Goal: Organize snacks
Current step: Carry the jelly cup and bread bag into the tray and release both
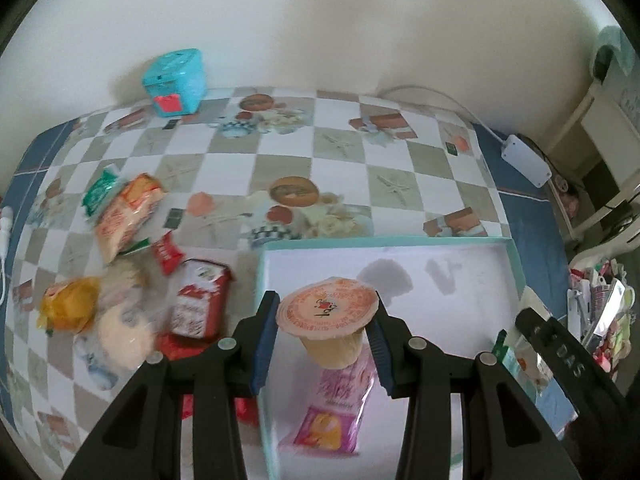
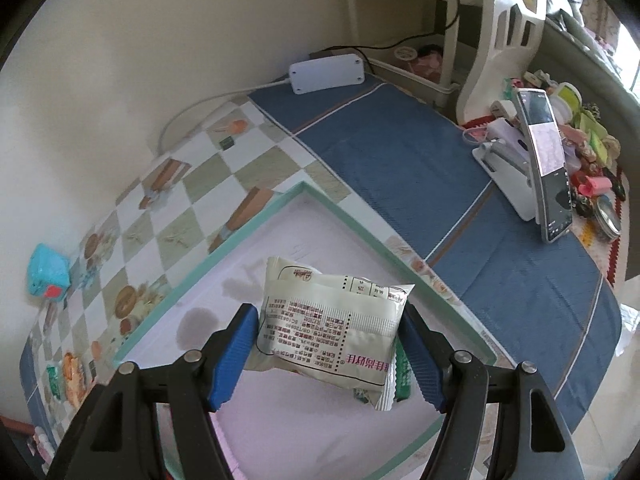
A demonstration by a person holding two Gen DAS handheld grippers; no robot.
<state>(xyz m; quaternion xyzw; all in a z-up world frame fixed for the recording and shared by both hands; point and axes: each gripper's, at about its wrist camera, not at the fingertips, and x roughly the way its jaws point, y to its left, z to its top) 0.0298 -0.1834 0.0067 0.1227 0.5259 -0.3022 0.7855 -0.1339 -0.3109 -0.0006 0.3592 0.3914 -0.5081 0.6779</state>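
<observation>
My left gripper is shut on a jelly cup with an orange printed lid, its blue pads pressing the cup's sides. The cup hangs over the near left part of a shallow white box with a teal rim. A pink snack packet lies in the box beneath it. My right gripper is shut on a white snack packet printed with small text, held over the same box. A green packet edge shows just behind it. Loose snacks lie left of the box: an orange packet, a red carton, a yellow packet.
A checked tablecloth covers the table, with blue cloth to the right. A teal toy box stands by the wall. A white power strip, a phone on a stand, a white chair and small clutter sit at the right.
</observation>
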